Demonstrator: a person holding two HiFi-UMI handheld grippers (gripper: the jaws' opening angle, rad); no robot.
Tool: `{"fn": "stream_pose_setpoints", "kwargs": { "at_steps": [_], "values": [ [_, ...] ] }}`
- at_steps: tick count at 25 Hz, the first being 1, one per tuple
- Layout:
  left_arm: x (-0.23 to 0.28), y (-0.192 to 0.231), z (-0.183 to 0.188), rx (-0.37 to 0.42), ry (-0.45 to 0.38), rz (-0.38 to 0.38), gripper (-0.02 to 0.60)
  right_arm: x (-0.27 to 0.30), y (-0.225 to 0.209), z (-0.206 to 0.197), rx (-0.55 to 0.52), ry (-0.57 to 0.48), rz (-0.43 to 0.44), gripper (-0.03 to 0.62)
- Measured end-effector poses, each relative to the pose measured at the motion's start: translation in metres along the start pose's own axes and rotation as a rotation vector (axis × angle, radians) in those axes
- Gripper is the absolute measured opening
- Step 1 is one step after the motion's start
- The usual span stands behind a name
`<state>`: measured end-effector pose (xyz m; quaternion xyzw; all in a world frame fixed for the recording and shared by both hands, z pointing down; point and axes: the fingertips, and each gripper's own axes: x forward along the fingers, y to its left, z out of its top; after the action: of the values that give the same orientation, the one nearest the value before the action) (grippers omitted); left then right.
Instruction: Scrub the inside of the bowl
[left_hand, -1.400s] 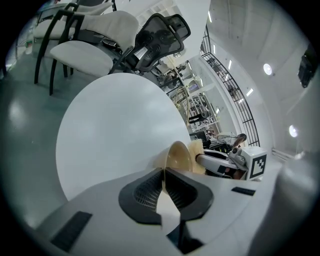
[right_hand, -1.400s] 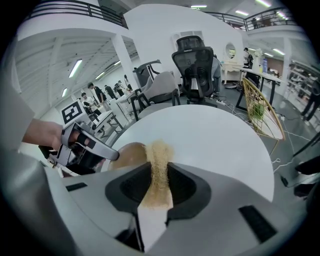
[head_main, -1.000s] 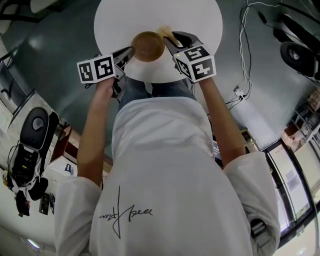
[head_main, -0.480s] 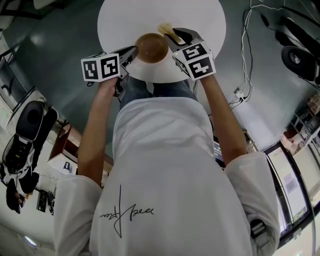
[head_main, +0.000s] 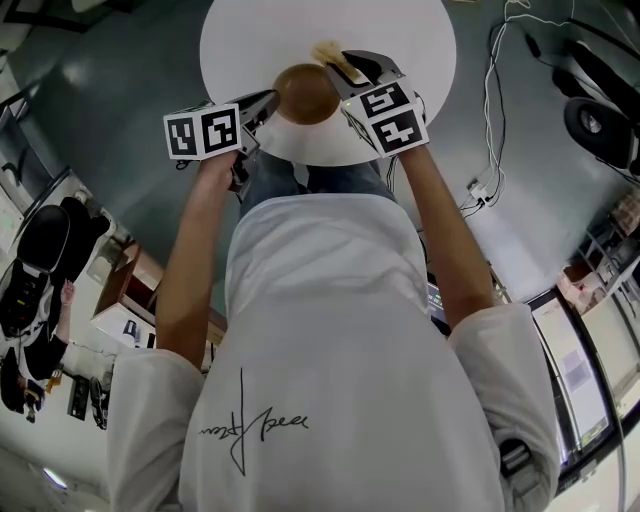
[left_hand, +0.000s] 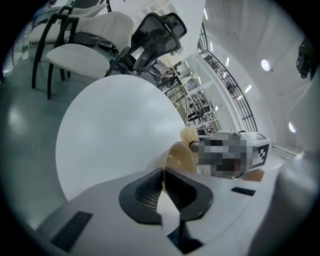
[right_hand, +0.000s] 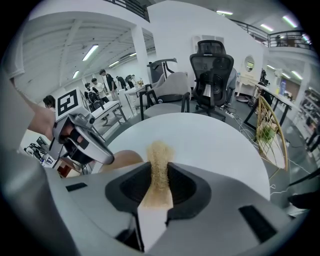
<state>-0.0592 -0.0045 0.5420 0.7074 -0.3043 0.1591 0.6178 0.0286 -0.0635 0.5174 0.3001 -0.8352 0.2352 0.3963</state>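
At the left of the head view, the left gripper (head_main: 266, 101) reaches in over the near edge of the round white worktop (head_main: 400, 40), with its marker cube (head_main: 203, 132) facing up. Its own view shows its jaws clenched on the thin rim of the brown wooden bowl (head_main: 303, 93); the rim's edge runs straight down between the two dark pads. The bowl sits just beyond the jaw tips over the near part of the worktop, with its hollow open to the head view. No view shows whether its base touches the white surface. At the bowl's far right rim is a pale, straw-coloured fibrous scrubbing pad (head_main: 328, 55). The right gripper (head_main: 339, 72) comes in from the right, and its jaws are grasping this pad. In the right gripper view the pad is clamped between the pads, and its frayed end sticks out past the tips toward the worktop. The two grippers are close together on either side of the bowl. The person's forearms run down from the grippers to a white shirt (head_main: 330, 350). Beyond the worktop, the right gripper view shows a black office chair (right_hand: 212, 72). At the right of the head view, white cables (head_main: 492, 110) trail across the grey floor.
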Motion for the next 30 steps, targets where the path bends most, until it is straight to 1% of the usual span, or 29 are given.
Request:
{"fn": "stream_pose_setpoints", "kwargs": {
  "at_steps": [5, 8, 9, 12, 18, 23, 30],
  "values": [
    [0.001, -0.003, -0.001, -0.009, 0.002, -0.023, 0.02, 0.001, -0.004, 0.002, 0.004, -0.011, -0.013, 0.112],
    [0.001, -0.003, 0.002, -0.015, -0.018, -0.036, 0.021, 0.003, -0.006, 0.002, 0.007, -0.009, -0.023, 0.112],
    [0.001, -0.004, 0.003, -0.019, -0.025, -0.039, 0.031, 0.003, -0.007, 0.002, 0.009, -0.009, -0.025, 0.112],
    [0.003, -0.006, 0.005, -0.021, -0.036, -0.045, 0.089, 0.001, -0.01, 0.001, 0.016, -0.013, -0.03, 0.112],
    [-0.001, -0.007, 0.007, -0.019, -0.049, -0.04, 0.126, -0.001, -0.011, 0.003, 0.02, -0.018, -0.04, 0.112],
    [-0.004, -0.004, 0.01, -0.019, -0.068, -0.021, 0.132, -0.004, -0.017, 0.003, 0.036, -0.026, -0.052, 0.112],
    [-0.012, -0.004, 0.013, -0.016, -0.096, -0.012, 0.132, -0.008, -0.021, 0.002, 0.049, -0.034, -0.062, 0.112]
  ]
}}
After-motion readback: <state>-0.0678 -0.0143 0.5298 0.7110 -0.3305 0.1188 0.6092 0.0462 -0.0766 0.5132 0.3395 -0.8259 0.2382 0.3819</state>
